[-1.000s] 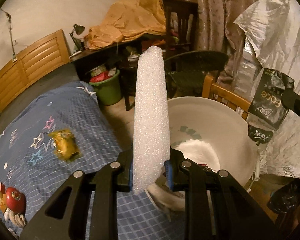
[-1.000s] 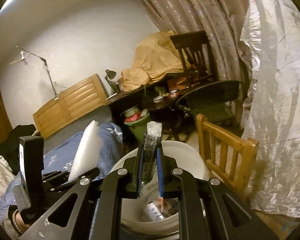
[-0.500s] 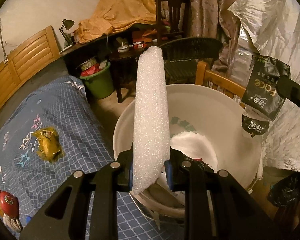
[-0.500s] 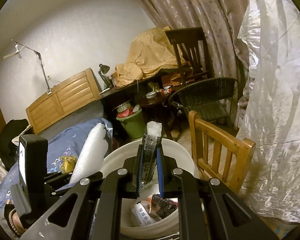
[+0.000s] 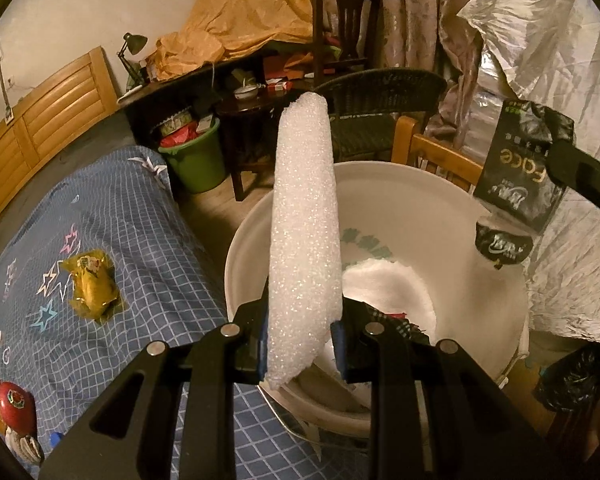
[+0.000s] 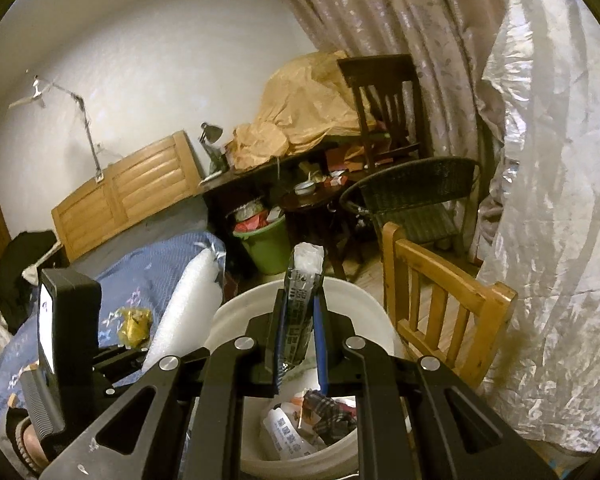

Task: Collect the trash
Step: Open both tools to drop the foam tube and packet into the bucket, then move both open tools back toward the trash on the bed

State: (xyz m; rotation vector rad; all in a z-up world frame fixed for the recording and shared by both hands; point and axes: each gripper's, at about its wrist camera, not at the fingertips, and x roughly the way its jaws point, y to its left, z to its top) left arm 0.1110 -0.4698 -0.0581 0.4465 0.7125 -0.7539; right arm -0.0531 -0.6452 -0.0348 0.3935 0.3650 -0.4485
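Foam is what the left gripper (image 5: 302, 340) pinches: a long white foam sheet (image 5: 304, 216) clamped near its lower end between the two pads, standing almost upright and rising past the rim of the white bucket (image 5: 452, 208) behind it. The sheet's bottom corner hangs just below the fingers, over the bucket's near edge.

The right gripper (image 6: 300, 344) is pressed shut on a black wrapper (image 6: 300, 300), held edge-on between its fingers above the same bucket (image 6: 236, 308). From the left camera that wrapper (image 5: 516, 172) shows its printed face, hanging above the bucket's far right rim; the gold word "Face" reads on it, turned upside down, with smaller white characters too small to make out. A torn black scrap with white lettering dangles under it.

Inside the bucket lie a white wad (image 5: 384, 292), a checked scrap (image 6: 328, 412) and a white printed packet (image 6: 288, 436) whose text is not legible.

On the blue checked bedspread (image 5: 140, 240), well apart from both grippers, lies a yellow wrapper (image 5: 92, 288). A green bucket (image 5: 198, 160) stuffed with rubbish stands beyond the bed.
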